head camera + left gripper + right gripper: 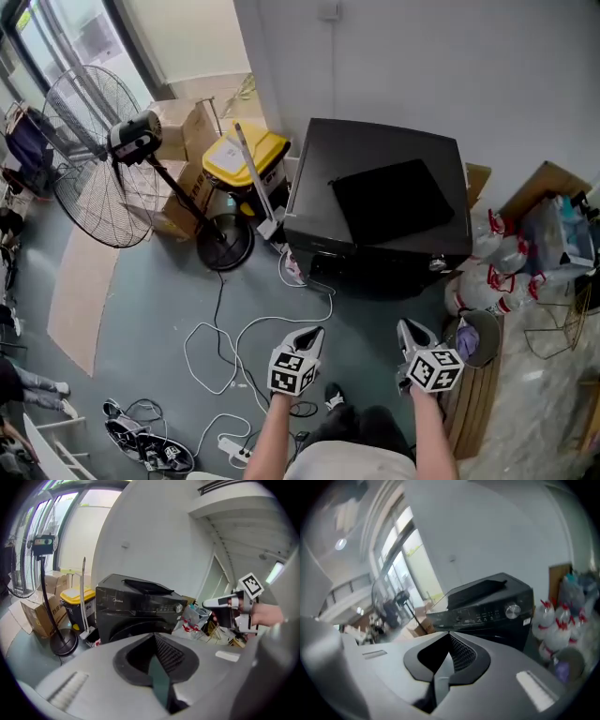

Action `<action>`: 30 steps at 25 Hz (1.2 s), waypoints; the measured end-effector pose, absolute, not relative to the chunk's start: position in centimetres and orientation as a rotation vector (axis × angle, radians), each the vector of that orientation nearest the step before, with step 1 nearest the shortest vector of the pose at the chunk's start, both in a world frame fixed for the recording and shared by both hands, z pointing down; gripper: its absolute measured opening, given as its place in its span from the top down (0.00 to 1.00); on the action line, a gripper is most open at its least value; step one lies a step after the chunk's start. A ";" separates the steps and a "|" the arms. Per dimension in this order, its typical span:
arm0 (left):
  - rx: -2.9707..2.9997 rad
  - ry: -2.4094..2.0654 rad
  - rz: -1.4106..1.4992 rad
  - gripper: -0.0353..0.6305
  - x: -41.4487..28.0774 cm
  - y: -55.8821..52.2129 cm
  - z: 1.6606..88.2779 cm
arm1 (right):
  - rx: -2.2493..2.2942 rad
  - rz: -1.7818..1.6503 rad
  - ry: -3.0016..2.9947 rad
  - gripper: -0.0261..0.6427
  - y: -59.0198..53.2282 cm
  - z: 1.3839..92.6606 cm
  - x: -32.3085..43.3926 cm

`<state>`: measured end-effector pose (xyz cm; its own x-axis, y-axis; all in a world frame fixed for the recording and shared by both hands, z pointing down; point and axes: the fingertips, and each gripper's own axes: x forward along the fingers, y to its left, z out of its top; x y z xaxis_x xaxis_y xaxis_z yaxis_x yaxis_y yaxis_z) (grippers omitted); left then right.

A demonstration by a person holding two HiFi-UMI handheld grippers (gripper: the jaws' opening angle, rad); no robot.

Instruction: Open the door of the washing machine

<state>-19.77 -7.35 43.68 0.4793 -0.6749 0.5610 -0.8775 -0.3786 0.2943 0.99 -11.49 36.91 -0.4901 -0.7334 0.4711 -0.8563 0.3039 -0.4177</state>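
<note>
Black washing machine (375, 202) dead ahead at twelve o'clock, backed against the wall, its round door (123, 629) facing the grippers (well apart from both). Left gripper (312, 333) and right gripper (406, 328) hang at six o'clock, fingers (168, 653) clenched on nothing. Standing fan (94, 155) at ten o'clock.

Pale grey left gripper (314, 331) and right gripper (405, 326), black-and-white marker cubes (292, 371)

Washing machine door (127, 627) — lower part hidden behind left gripper (154, 636).
</note>
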 end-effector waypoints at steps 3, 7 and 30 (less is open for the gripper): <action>2.150 -1.281 0.507 0.86 -19.9 -8.5 46.4 | 1.661 1.465 -2.449 0.96 -15.5 37.6 3.4; 2.195 -1.277 0.651 0.86 -19.7 -11.2 51.0 | 1.543 1.444 -2.577 0.96 -19.8 39.9 2.0; 2.488 -1.252 0.818 0.86 -22.6 -24.1 63.9 | 0.528 -0.149 -2.314 0.85 -24.8 54.5 -10.1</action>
